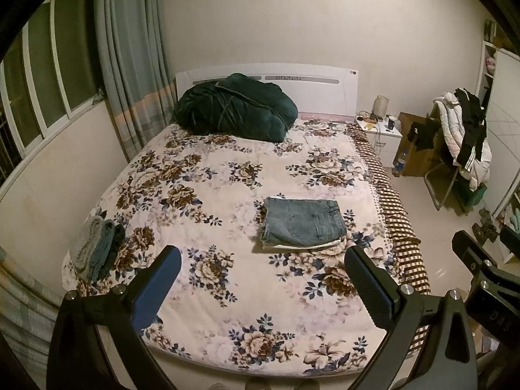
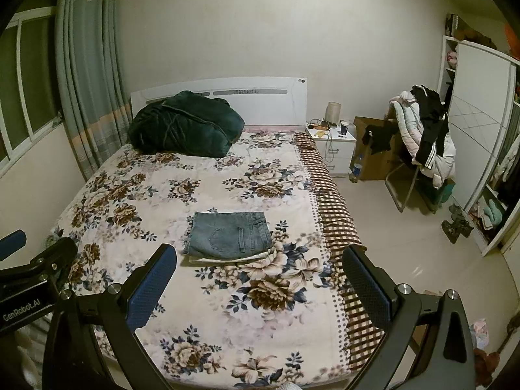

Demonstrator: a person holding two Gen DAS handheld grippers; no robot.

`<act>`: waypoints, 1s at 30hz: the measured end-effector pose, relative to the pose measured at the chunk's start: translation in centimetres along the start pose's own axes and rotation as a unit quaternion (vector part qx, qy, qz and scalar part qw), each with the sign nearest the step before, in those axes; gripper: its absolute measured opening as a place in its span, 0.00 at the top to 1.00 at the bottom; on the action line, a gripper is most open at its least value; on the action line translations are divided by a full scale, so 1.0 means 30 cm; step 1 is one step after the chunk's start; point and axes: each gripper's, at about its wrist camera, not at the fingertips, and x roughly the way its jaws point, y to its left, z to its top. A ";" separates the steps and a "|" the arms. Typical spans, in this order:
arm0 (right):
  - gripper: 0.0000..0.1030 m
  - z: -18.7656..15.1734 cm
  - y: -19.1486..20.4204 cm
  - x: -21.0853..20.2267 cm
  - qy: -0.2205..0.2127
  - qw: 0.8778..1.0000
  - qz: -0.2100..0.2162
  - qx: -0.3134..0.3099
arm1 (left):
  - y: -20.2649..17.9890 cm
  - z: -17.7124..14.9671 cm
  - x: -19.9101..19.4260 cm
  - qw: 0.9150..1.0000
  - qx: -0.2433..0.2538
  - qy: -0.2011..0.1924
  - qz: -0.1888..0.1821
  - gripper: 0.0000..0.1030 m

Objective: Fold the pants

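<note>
The left gripper (image 1: 263, 279) hangs above the foot of the bed with its jaws spread wide and nothing between them, and the right gripper (image 2: 260, 279) beside it is likewise released and empty; each shows at the edge of the other's view, so the two are held side by side, well back from the work. Beyond them, on the floral blanket (image 1: 201, 175), the denim pants (image 1: 304, 224) lie folded into a neat rectangle, a back pocket and the waistband uppermost, resting on a paler folded layer whose edges peek out at the near side. The stack sits toward the right edge of the bed, nearer the foot than the headboard (image 1: 312, 79). To judge by the look of it, the folding itself is done or nearly so. Denim like this should be moderately heavy and fairly stiff for cloth, not slippery and not fragile, but several layers thick here, so a pinch on the top ply alone would likely peel the fold open. The safer hold seems to be the thick folded edge or the waistband side, one gripper at each short end, jaws closing over all layers at once. A small heap of greyish and dark garments (image 1: 97, 247) lies at the left edge near the foot, and a dark green quilt (image 1: 237, 110) is bundled against the headboard.
</note>
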 end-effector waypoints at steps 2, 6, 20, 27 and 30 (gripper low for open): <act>0.00 0.000 0.000 0.000 0.000 1.000 0.000 0.000 | 0.000 -0.002 0.000 1.000 -0.001 0.001 -0.001 0.00; 0.00 -0.003 -0.003 0.000 0.000 1.000 0.000 0.000 | -0.001 -0.003 -0.001 1.000 0.000 0.000 0.000 0.00; 0.00 -0.008 0.008 -0.013 0.001 1.000 0.002 0.001 | -0.006 -0.002 -0.003 1.000 -0.001 0.000 -0.001 0.00; 0.00 0.000 0.025 -0.018 0.000 1.000 0.003 0.002 | -0.016 0.008 -0.008 1.000 -0.001 -0.001 0.002 0.00; 0.00 0.009 0.032 -0.020 0.000 1.000 0.003 0.001 | -0.016 0.008 -0.008 1.000 -0.001 -0.002 0.002 0.00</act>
